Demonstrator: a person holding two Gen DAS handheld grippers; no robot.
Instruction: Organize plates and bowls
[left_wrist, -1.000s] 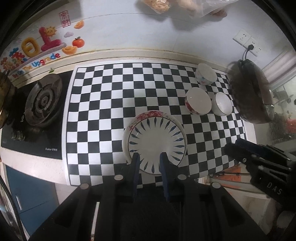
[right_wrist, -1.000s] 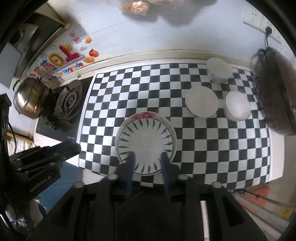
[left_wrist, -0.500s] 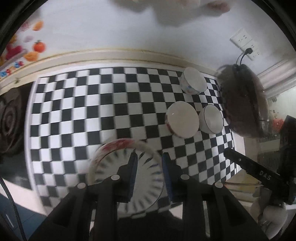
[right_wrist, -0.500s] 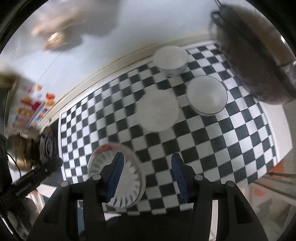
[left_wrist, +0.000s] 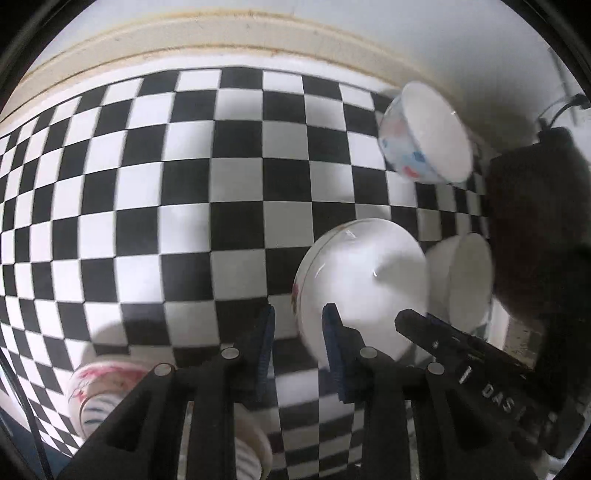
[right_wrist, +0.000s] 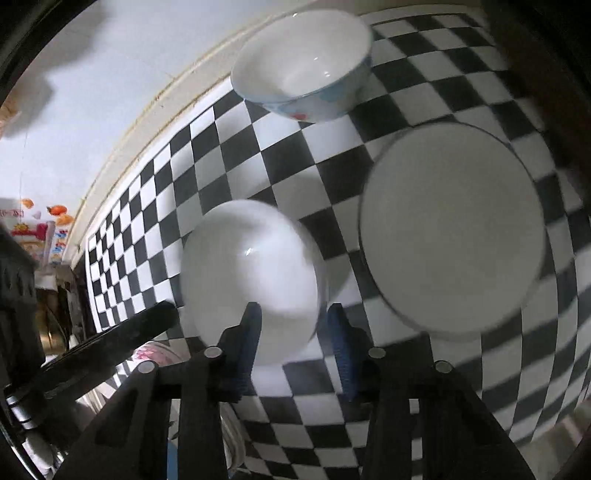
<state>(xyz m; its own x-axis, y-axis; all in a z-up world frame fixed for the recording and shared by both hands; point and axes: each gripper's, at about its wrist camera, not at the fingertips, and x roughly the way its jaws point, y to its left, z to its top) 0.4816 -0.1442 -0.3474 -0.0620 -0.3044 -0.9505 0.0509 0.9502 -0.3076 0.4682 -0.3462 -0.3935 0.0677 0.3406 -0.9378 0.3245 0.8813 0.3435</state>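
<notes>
The left wrist view looks steeply down on the black-and-white checkered mat (left_wrist: 177, 206) covering the counter, and I'll place everything from the big white bowl with the red-flowered rim (left_wrist: 364, 280) that sits near the mat's right side. The left gripper (left_wrist: 298, 325) hangs over that bowl's near-left rim with its blue-padded jaws a narrow gap apart; the rim shows between them, but the blur hides whether the pads press on it. Just right of the bowl stands a plain white bowl with a thin dark rim (left_wrist: 467, 282), and beyond it, toward the wall, a smaller white bowl with blue and red blotches (left_wrist: 424, 134). Down-left of it, at the mat's near edge, lie the stacked white plates with blue strokes and red flowers (left_wrist: 98, 387). In the right wrist view the right gripper (right_wrist: 293, 328) straddles the flowered bowl's near-right rim; its jaws have just been closing, with the rim between them and no clear contact.
</notes>
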